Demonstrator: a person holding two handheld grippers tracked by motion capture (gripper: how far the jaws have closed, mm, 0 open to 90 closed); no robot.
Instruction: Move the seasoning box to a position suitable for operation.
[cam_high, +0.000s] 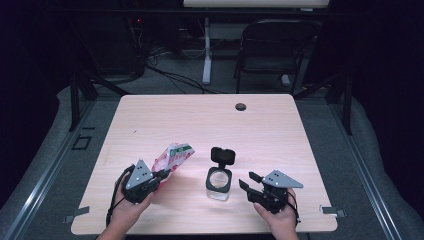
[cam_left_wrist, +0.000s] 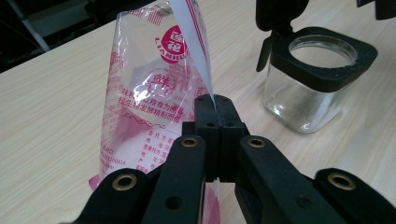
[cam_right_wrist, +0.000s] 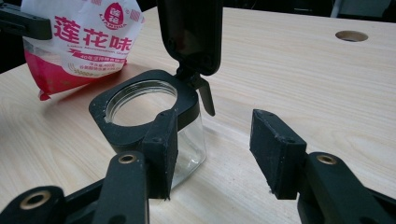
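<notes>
Left gripper (cam_left_wrist: 214, 122) was clamped on the seasoning bag's (cam_left_wrist: 149, 93) thin edge; soft, slippery film, probably light; right gripper (cam_right_wrist: 217, 154) stood apart beside the fragile open glass jar (cam_right_wrist: 144, 121).

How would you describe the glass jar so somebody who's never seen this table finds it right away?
On the wooden table, look near the front edge, between the left gripper and the right gripper. The jar is a small clear square container with a black collar and a black hinged lid flipped open, unlike the printed pink-and-white bag beside it.
</notes>
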